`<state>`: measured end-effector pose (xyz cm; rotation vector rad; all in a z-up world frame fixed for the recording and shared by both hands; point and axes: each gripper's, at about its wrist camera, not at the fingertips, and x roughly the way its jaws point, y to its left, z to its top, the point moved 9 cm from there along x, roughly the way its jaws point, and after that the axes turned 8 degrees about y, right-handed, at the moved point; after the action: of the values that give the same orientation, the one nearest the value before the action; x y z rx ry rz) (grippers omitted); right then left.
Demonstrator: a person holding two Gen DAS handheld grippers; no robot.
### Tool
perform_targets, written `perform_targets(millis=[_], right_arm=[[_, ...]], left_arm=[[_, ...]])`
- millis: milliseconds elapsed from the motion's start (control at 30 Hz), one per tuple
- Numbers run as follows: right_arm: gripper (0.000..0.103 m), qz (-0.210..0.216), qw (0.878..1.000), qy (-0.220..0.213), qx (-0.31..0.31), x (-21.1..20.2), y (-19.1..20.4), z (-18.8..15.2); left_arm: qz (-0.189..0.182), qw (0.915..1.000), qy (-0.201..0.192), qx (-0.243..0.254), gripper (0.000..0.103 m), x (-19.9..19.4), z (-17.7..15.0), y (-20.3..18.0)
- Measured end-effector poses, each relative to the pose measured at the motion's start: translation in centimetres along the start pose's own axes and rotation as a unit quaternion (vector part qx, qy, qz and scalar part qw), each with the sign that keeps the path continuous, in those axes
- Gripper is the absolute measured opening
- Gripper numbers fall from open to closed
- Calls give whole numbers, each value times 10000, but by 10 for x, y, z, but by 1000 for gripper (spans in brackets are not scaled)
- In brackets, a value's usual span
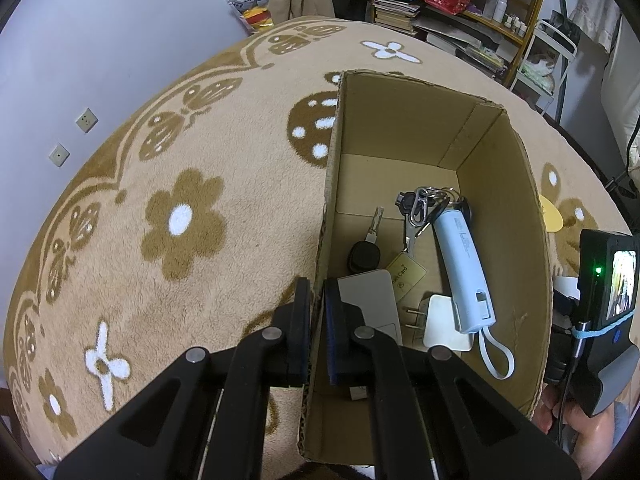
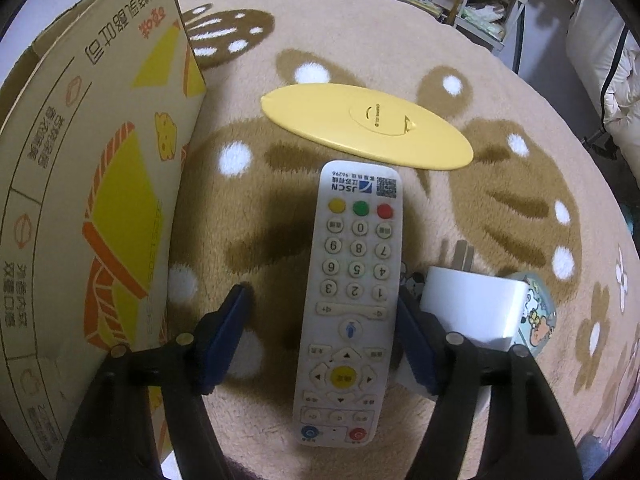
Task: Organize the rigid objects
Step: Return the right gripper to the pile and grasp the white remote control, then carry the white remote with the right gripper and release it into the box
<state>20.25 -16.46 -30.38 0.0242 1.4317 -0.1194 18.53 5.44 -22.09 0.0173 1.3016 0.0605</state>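
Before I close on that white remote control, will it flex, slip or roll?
The white remote control looks like a rigid plastic slab, so it probably won't flex. It lies flat on the plush rug and shouldn't roll. Its smooth rounded edges might slip, though the open right gripper straddles its narrow width squarely. Probably light.

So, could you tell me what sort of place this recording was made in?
Most likely a lived-in room at home, perhaps a bedroom or living room. A plush patterned carpet covers the floor, a crowded shelf of books and bottles stands at the back, and a TV remote lies beside a cardboard box of keys and chargers.
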Motion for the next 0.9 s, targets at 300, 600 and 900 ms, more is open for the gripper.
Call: perform_targets(millis=[300, 600, 900], right_arm=[[81, -388, 9983, -433, -33, -1, 7, 8], [45, 348, 9978, -493, -265, -4, 17, 15], [44, 489, 9966, -574, -346, -15, 26, 22]], left_arm=[[-2, 10000, 10, -11, 6, 1, 1, 1], [-4, 10000, 13, -5, 6, 1, 1, 1], [-16, 10000, 9, -23, 6, 0, 1, 2]])
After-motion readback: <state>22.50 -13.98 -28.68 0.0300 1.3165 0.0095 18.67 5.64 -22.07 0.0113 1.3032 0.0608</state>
